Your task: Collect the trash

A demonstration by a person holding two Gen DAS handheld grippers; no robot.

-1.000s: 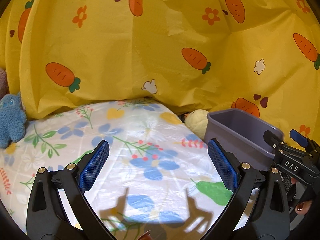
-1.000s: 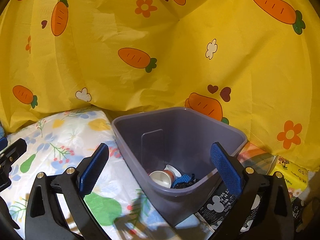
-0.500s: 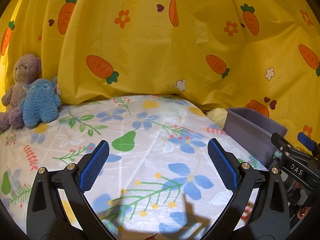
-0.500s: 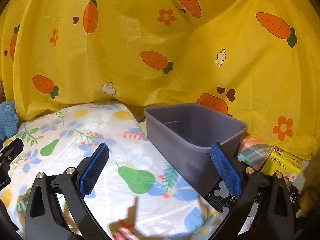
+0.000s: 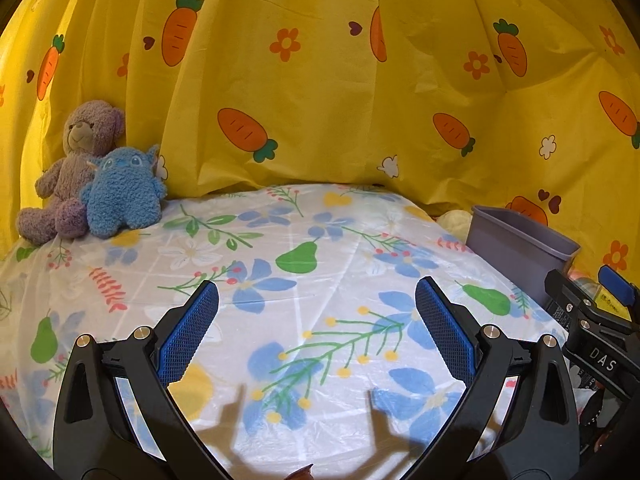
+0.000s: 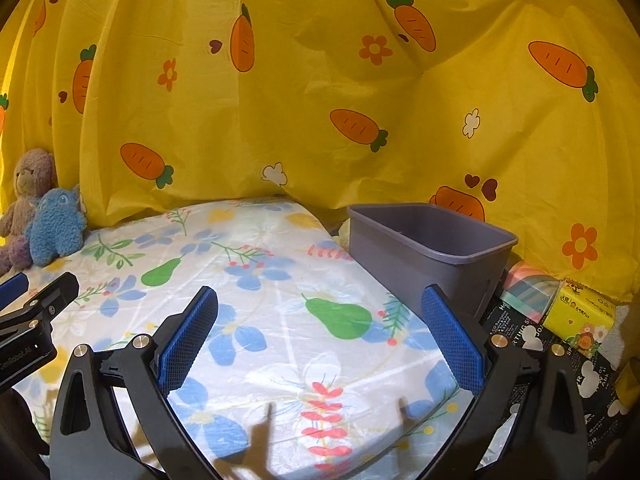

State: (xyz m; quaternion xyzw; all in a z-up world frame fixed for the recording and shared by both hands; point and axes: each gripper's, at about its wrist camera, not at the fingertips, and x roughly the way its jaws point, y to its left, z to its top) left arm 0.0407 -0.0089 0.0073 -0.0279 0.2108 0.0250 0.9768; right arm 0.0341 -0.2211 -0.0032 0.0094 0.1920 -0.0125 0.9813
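A grey-purple plastic bin (image 6: 432,248) stands at the right edge of the flowered bed sheet (image 6: 280,320), and its inside is hidden from this height. The same bin (image 5: 520,248) shows at the right in the left wrist view. My left gripper (image 5: 316,316) hangs open over the sheet (image 5: 304,280) with nothing between its blue pads. My right gripper (image 6: 320,320) is open too, above the sheet and left of the bin. No loose trash shows on the sheet.
A purple teddy bear (image 5: 76,160) and a blue plush toy (image 5: 124,192) sit at the back left against the yellow carrot curtain (image 5: 320,80). A yellow tissue pack (image 6: 580,312) and black printed packaging (image 6: 532,340) lie right of the bin.
Both grippers have pulled back and up from the bin. The views now take in much more of the sheet and the plush toys. The bin's contents are no longer visible.
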